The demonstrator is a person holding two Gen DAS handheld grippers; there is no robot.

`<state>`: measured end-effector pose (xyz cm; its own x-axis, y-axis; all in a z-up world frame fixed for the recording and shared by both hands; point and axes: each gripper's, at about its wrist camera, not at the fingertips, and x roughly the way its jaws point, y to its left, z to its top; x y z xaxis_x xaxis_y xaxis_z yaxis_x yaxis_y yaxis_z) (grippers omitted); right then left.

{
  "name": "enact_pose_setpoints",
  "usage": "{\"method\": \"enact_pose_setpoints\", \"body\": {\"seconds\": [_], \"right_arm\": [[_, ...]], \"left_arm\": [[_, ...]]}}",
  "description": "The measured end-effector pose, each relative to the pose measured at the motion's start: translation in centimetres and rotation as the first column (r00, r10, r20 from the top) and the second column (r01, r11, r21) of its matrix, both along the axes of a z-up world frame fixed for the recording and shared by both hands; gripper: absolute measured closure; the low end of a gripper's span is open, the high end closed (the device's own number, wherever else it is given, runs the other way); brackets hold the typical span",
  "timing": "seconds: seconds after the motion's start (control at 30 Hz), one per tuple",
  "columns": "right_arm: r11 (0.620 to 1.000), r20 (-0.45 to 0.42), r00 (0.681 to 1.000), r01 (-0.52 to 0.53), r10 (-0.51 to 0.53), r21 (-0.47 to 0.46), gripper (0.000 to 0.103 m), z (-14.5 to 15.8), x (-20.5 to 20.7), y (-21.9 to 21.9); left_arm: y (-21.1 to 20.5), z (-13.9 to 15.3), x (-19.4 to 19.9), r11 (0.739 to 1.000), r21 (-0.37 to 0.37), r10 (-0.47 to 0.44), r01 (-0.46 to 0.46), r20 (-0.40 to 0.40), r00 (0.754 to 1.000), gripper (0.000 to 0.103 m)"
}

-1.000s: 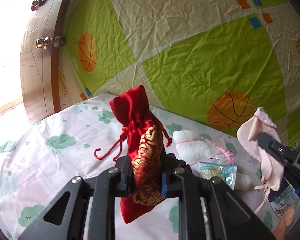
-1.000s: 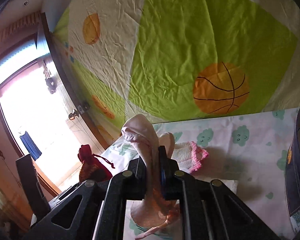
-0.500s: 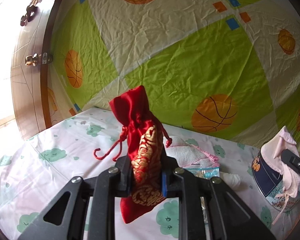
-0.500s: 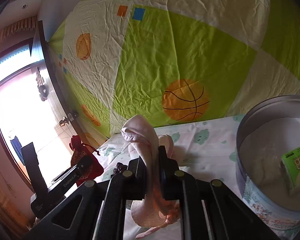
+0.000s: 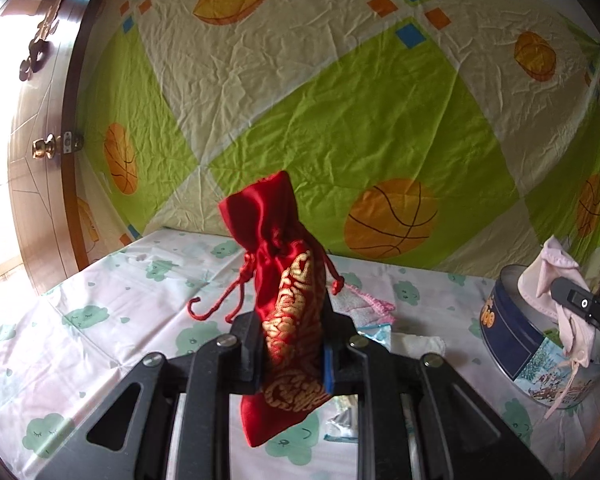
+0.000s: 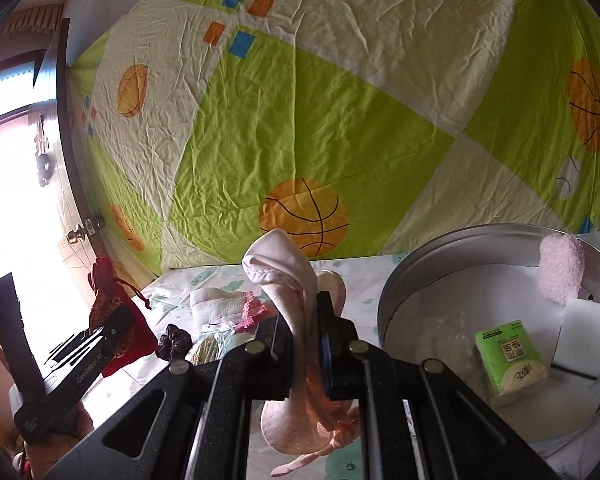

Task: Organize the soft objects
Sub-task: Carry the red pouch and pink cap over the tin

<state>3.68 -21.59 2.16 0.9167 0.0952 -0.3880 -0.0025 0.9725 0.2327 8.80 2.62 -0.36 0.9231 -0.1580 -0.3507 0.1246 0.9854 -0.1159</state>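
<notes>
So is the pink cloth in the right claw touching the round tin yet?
Cannot tell. In the left wrist view the pink cloth overlaps the round tin rim; the right wrist view shows cloth left of the tin, without a plain gap.

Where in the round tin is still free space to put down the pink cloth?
The tin is bare on its left floor, between the wall and the green pack. The right side is crowded: pack, white card, fluffy pink roll. The right tongs hold the pink cloth left of the tin.
</notes>
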Motion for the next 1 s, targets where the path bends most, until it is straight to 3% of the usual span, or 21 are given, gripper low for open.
{"method": "enact_pose_setpoints", "body": {"seconds": [0.47, 1.0], "right_arm": [[0.991, -0.012, 0.997, 0.079, -0.081, -0.108, 0.091, 0.7, -1.1, -2.2], [0.981, 0.003, 0.989, 0.146, -0.147, -0.131, 0.091, 1.9, -2.5, -6.0]], "left_arm": [[-7.4, -0.1, -1.8, 0.991, 0.003, -0.133, 0.133, -0.035, 0.991, 0.084], [-14.1, 1.7, -3.1, 0.972, 0.018, -0.232, 0.232, -0.01, 0.973, 0.084]]}}
